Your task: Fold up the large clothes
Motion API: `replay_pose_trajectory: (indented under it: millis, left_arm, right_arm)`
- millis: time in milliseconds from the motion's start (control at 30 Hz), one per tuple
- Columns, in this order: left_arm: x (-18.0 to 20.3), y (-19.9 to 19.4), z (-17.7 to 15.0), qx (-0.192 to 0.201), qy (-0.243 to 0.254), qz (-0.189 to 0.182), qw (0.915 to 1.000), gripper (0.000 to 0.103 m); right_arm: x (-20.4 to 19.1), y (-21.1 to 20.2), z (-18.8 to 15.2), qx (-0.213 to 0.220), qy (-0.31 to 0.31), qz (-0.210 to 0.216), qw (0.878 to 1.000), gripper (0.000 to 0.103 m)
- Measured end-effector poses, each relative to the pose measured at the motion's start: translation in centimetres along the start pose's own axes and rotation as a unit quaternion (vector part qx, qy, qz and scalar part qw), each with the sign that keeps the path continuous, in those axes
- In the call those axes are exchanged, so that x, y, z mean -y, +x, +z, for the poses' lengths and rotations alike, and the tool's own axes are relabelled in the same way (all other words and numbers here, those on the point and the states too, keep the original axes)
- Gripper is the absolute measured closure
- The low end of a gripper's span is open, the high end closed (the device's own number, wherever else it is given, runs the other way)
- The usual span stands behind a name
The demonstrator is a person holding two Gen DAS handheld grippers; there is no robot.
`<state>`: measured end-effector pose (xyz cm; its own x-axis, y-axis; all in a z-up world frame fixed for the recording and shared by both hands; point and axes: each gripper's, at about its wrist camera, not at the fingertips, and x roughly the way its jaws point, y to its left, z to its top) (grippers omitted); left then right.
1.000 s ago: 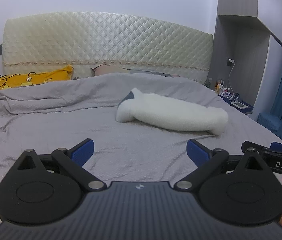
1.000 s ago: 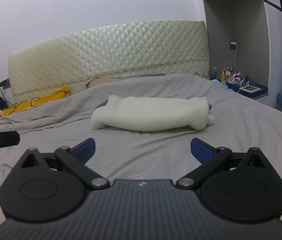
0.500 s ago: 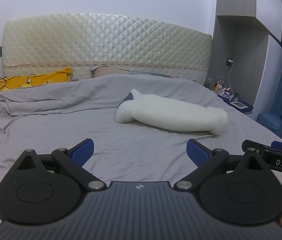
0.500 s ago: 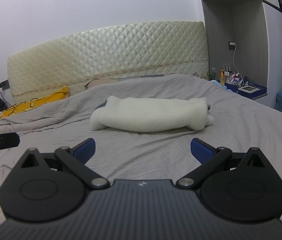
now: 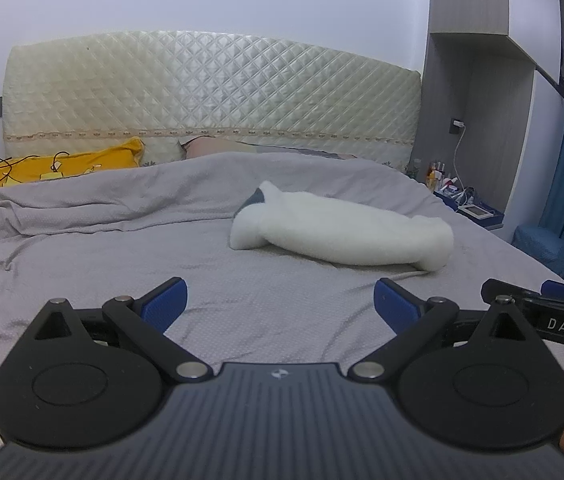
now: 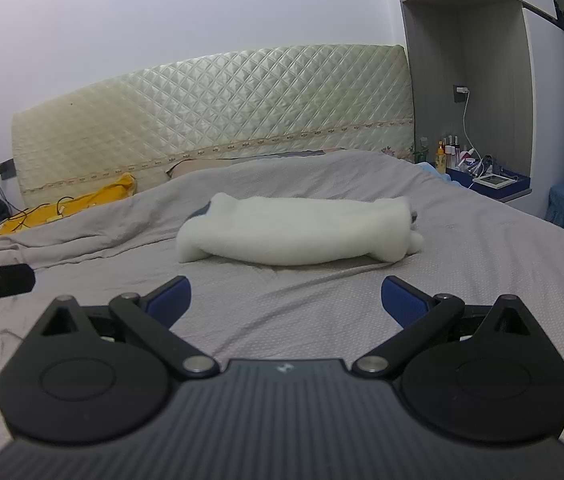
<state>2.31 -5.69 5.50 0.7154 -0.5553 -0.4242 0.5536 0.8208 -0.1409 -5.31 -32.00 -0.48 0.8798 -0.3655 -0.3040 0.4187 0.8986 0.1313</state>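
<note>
Fleece (image 5: pixel 342 236) is lying bundled on the bed (image 5: pixel 101 280), ahead of my left tongs (image 5: pixel 279 302) and right tongs (image 6: pixel 286 300), both gaping, empty. I'm judging it soft, light, floppy; I'm eyeing an end edge.

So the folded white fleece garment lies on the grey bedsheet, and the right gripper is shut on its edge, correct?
Not quite. The folded white fleece garment does lie on the grey bedsheet, but the right gripper is open and holds nothing, well short of the garment. The right wrist view shows this.
</note>
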Motion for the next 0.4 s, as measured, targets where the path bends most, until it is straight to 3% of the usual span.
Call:
replay_pose_trajectory:
  millis: [400]
  left_arm:
    - [0.17,-0.01,0.09,-0.001,0.003,0.002,1.0,0.001]
  right_arm:
    - [-0.19,-0.24,-0.07,0.004,-0.004,-0.003,1.0,0.0]
